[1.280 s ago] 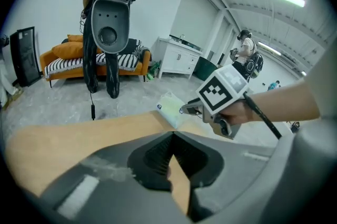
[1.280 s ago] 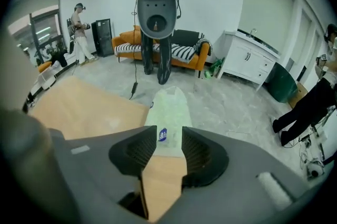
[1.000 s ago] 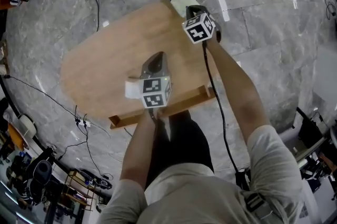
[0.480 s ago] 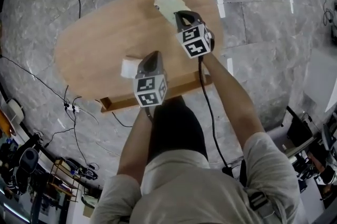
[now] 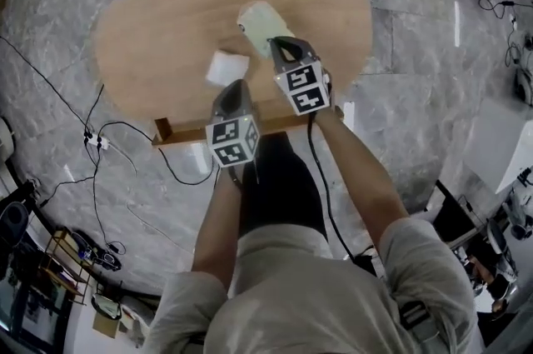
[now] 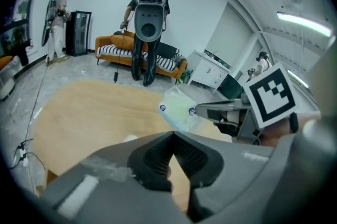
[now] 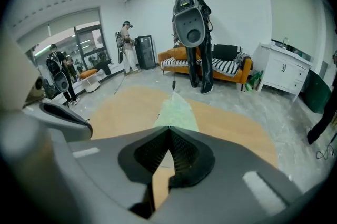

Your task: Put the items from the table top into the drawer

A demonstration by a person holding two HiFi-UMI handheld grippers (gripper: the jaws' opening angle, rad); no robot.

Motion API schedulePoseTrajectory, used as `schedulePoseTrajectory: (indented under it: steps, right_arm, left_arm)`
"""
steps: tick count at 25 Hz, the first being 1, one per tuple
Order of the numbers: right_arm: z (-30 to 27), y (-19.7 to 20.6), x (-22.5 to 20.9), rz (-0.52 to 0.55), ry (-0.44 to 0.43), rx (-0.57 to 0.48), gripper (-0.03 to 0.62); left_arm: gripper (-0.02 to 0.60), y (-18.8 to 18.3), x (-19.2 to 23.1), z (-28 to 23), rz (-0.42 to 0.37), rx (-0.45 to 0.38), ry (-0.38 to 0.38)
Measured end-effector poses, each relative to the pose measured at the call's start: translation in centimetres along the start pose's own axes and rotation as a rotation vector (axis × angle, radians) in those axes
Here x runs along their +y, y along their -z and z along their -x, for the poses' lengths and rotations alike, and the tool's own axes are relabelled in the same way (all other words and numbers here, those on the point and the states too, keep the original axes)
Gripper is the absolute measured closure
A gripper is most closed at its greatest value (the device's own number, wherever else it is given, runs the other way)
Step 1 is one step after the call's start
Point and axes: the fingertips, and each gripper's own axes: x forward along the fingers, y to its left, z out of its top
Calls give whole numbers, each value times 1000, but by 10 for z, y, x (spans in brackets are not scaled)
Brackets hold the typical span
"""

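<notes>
Head view: both grippers are now drawn back toward the person, over the near half of the tabletop [image 5: 150,36]. A second ago the right gripper [image 5: 279,42] was out at the far edge, where the pale green bag [image 5: 260,17] hung over the rim. Now the bag sits over the middle of the tabletop with the gripper tip at its near end, so it has come in with the gripper. The left gripper [image 5: 236,86] has also pulled back. The white packet [image 5: 226,67] lies flat just beyond its tip, apart from it. A wooden rail [image 5: 179,130] runs along the near edge under both grippers. It is likely the drawer front, but no open compartment shows.

Left gripper view: jaws together, nothing between them, only bare tabletop showing past the pads. A corner of the white packet peeks out beside the left jaw. Across the frame, the right gripper's tip meets the bag's edge, and the bag stands tilted up off the wood.

Right gripper view: jaws closed, and the bag's near edge starts right at the tips. By the look of it, a thin fold of plastic is pinched there.

Meaning for the task: the bag appears picked up and on its way to the drawer side. The packet is not yet taken. The drawer seems not yet open, so the free left gripper probably has to pull it out before anything goes in.
</notes>
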Motion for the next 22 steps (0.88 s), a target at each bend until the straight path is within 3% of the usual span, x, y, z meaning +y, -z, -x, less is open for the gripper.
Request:
schedulePoseTrajectory:
  steps: [14,22]
  right_arm:
    - [-22,7,254,195,-290,13,588]
    - [-40,51,362,292,-418,75,588]
  left_arm:
    - [561,84,149,124,200,-66,-171]
    - [561,137,211,167,288,-97,-229]
